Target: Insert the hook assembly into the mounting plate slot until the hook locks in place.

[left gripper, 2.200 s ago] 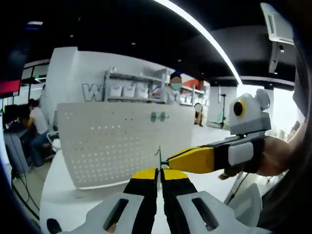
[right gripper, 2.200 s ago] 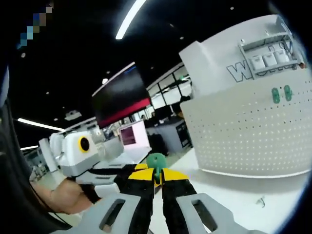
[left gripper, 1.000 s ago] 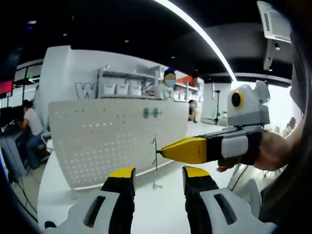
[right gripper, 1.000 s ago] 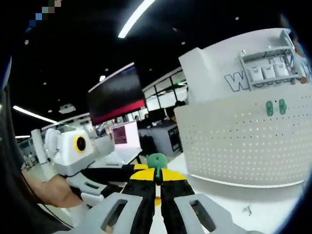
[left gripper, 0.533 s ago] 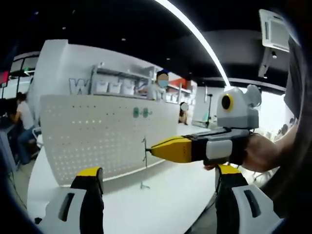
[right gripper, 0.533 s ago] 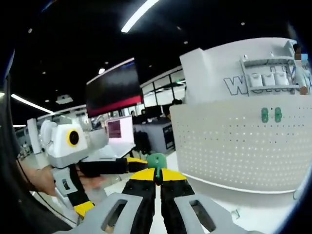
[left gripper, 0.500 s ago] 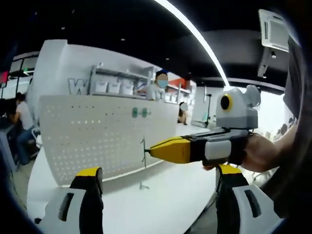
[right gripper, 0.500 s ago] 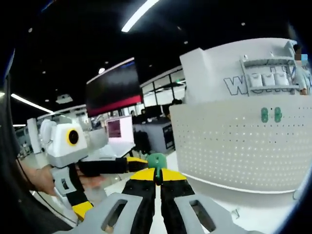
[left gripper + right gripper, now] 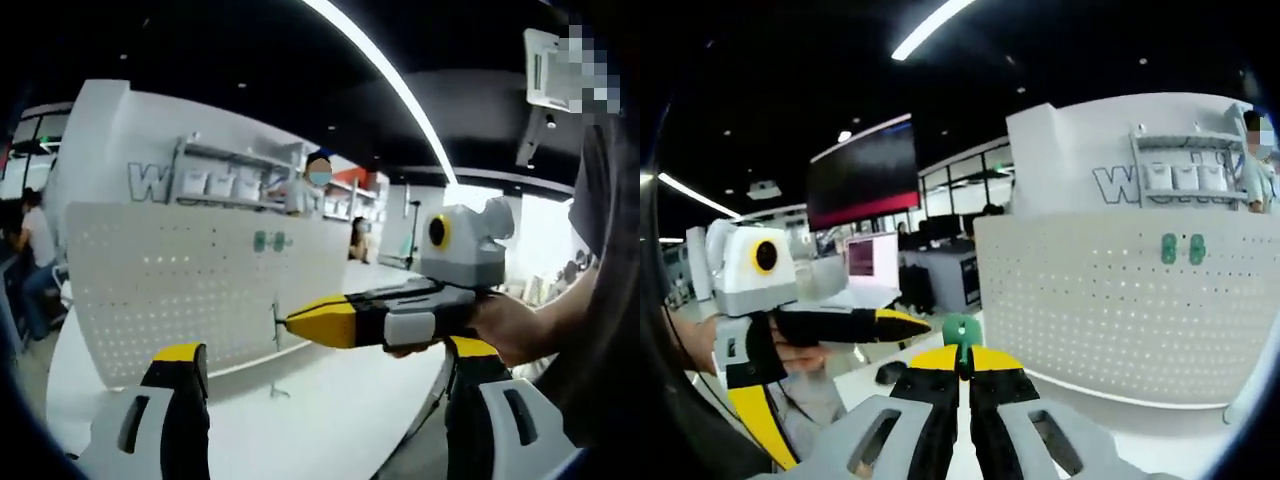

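Note:
The hook assembly is a thin metal hook [image 9: 276,325] with a green head [image 9: 962,330]. My right gripper [image 9: 960,368] is shut on it, the green head sticking out above the yellow tips. In the left gripper view the right gripper [image 9: 292,322] reaches in from the right, held by a hand, with the hook at its tip in front of the white perforated mounting plate [image 9: 180,290]. My left gripper [image 9: 325,375] stands wide open and holds nothing. The plate [image 9: 1120,300] stands upright and carries two green pegs [image 9: 1180,249].
A small metal hook [image 9: 277,392] lies on the white table [image 9: 330,430] near the plate's foot. A dark object [image 9: 890,372] sits on the table. A yellow finger [image 9: 890,322] of the left gripper shows at the left. People sit and stand in the background.
My left gripper has let go of the hook and opened wide; the right gripper now holds it alone. Both views have panned slightly across the plate.

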